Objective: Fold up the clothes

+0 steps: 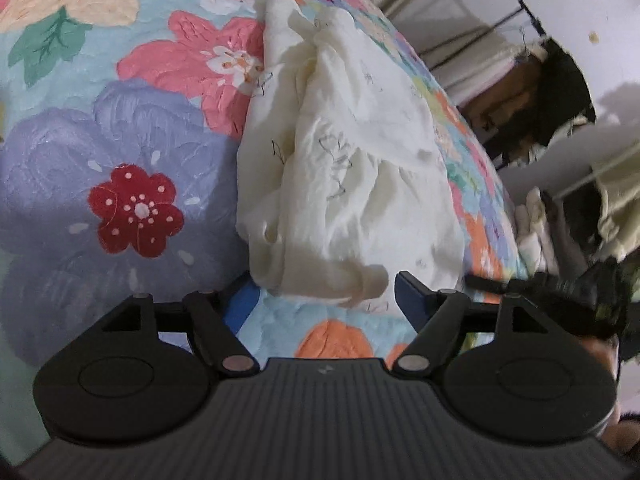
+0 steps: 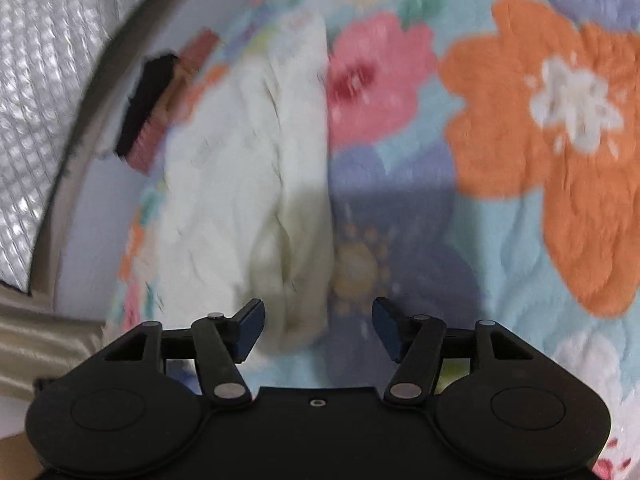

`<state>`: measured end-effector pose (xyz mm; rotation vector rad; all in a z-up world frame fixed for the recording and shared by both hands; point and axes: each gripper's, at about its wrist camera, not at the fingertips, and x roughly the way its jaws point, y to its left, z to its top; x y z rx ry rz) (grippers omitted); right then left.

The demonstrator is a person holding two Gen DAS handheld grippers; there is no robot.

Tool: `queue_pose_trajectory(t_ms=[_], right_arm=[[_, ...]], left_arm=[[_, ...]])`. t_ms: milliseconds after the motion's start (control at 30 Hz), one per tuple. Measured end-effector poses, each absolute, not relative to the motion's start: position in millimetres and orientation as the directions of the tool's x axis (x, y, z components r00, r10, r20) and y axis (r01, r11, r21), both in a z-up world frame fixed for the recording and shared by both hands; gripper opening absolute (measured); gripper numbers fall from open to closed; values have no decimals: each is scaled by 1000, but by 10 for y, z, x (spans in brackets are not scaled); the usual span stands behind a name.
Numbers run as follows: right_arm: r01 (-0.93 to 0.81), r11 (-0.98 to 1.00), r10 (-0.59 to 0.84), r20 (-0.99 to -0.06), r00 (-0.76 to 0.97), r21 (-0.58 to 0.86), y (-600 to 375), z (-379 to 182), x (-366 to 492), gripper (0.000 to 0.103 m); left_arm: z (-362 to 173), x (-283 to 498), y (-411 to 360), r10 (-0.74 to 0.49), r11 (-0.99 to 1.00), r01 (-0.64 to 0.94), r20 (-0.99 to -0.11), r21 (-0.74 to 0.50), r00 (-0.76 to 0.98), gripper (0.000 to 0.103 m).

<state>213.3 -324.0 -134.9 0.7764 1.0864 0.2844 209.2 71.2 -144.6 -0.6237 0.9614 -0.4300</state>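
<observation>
Blue-padded and spread wide with nothing held, the left gripper [image 1: 322, 292] and right gripper [image 2: 318, 326] hover at opposite ends of the crumpled cream-white cotton garment [image 1: 344, 168] bunched lengthwise on the floral quilted bedspread [image 1: 120, 140], so next, likely, each pinches an end for folding.

We see soft, even indoor light in both views. The left wrist view is mostly sharp, with a shadow on the bedspread [image 1: 80, 184] below the cream garment [image 1: 340, 160]. The right wrist view is smeared by motion blur. Fisheye distortion bends and darkens the edges.
</observation>
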Motion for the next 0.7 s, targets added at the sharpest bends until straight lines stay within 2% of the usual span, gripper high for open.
queue_pose_trajectory(t_ms=[33, 67, 100, 167, 267, 300, 333, 367, 400, 467, 567, 700], right_arm=[[158, 686, 587, -669, 457, 710, -3239, -1381, 2148, 66], [158, 659, 612, -647, 456, 735, -3240, -1410, 2164, 66], [146, 655, 620, -637, 457, 742, -3210, -1425, 2183, 67], [114, 655, 631, -624, 461, 747, -3135, -1448, 2224, 72], [67, 655, 646, -604, 466, 752, -3024, -1483, 2285, 75], [52, 655, 651, -598, 467, 754, -2987, -1494, 2305, 73], [36, 654, 656, -591, 469, 755, -2950, -1506, 2325, 57], [-4, 702, 631, -619, 468, 712, -2885, -1475, 2337, 28], [-57, 758, 595, -653, 467, 650, -2782, -1436, 2327, 26], [-102, 780, 581, -654, 484, 618, -2697, -1342, 2257, 18], [-138, 767, 599, -623, 503, 626, -2647, -1175, 2130, 15], [-189, 731, 650, -586, 484, 656, -2536, -904, 1813, 15]], left_arm=[[-1435, 2109, 670, -576, 763, 62, -633, -643, 517, 53], [-1410, 2124, 618, -563, 780, 78, -643, -620, 520, 37], [-1394, 2135, 575, -553, 793, 92, -648, -603, 524, 33], [-1394, 2151, 518, -546, 803, 110, -648, -586, 531, 31], [-1476, 2198, 533, -556, 784, 81, -638, -616, 533, 31], [-1496, 2205, 554, -560, 773, 67, -629, -631, 540, 24], [-1502, 2209, 559, -555, 772, 56, -628, -634, 546, 19], [-1497, 2208, 549, -544, 779, 49, -635, -625, 549, 16], [-1474, 2194, 534, -532, 789, 48, -640, -613, 554, 15], [-1370, 2113, 483, -504, 816, 70, -645, -574, 574, 14], [-1163, 1914, 482, -470, 847, 106, -638, -522, 610, 13], [-884, 1586, 649, -465, 845, 99, -630, -525, 622, 13]])
